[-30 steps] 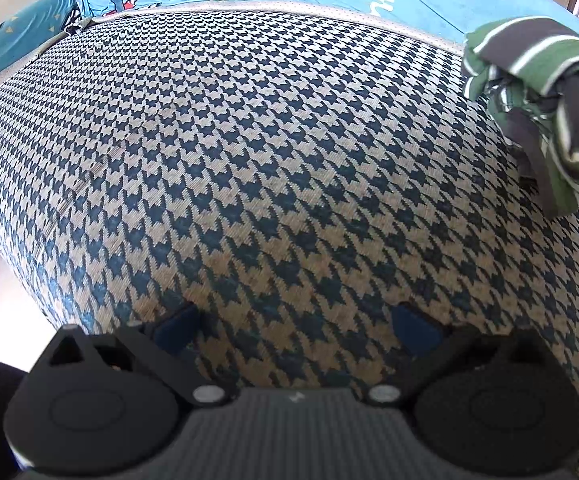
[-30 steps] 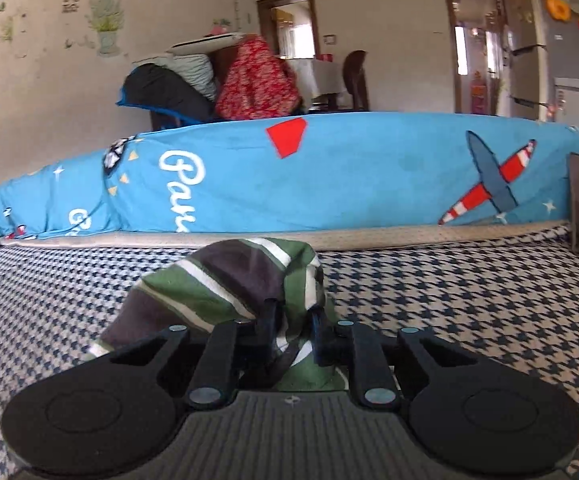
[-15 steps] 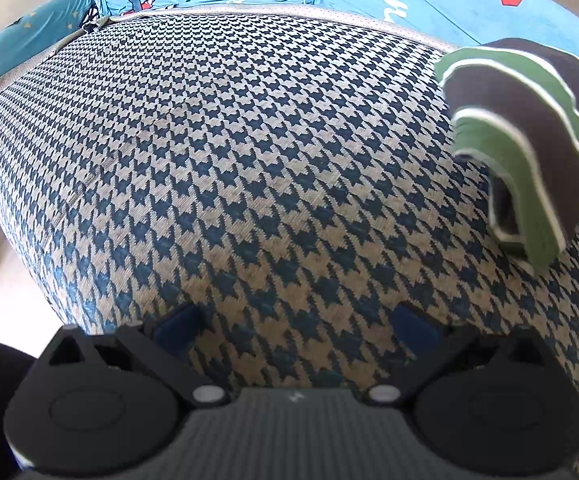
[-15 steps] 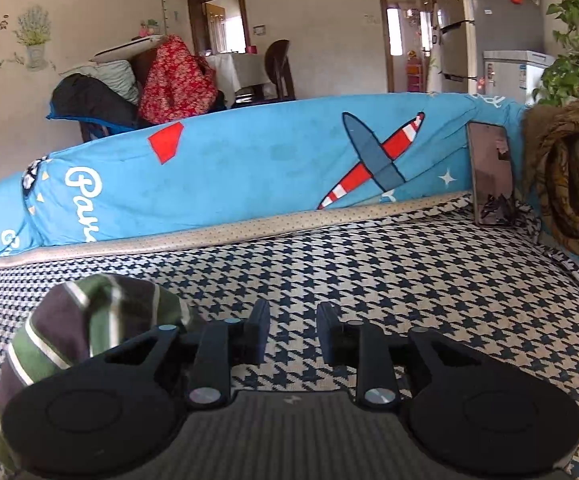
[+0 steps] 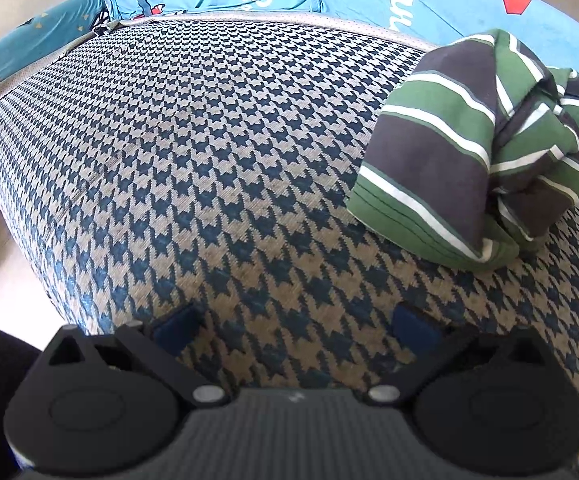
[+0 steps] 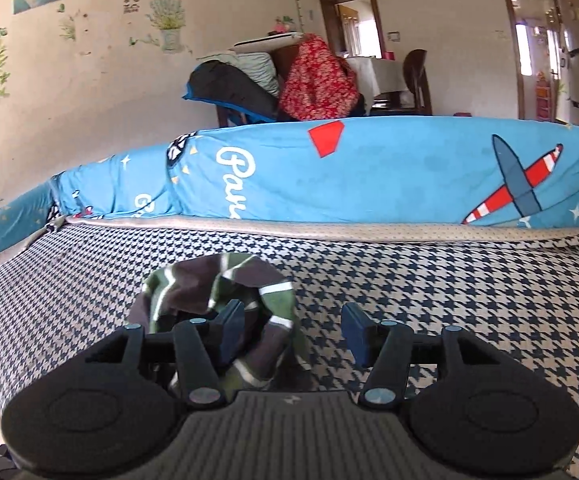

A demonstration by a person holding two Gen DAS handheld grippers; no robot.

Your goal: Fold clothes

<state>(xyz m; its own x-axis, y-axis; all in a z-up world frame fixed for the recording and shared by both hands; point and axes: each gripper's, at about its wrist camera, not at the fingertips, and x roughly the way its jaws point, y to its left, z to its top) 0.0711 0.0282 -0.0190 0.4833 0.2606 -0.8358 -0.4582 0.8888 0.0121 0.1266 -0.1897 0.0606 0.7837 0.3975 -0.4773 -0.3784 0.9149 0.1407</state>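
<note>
Currently left gripper point(image 5: 295, 330) has fingers spread wide, empty, low over the houndstooth cover point(image 5: 209, 152). Right gripper point(image 6: 291, 332) also wide apart, gripping nothing; its left pad point(image 6: 229, 332) sits against the bunched striped shirt point(image 6: 225, 304). Shirt lies crumpled on the cover near the blue cushion point(image 6: 369, 172). Behind: chair piled with clothes point(image 6: 273, 80), doorways, wall stickers

Striped garment point(image 5: 473, 160): green and dark grey-brown bands, thin white stripes. Seat cover point(image 5: 217, 152): navy-and-beige houndstooth. Back cushion cover point(image 6: 369, 172): bright blue, white lettering, red patch, red-and-white striped aeroplane. Gripper pads point(image 6: 231, 330): dark blue on black.
</note>
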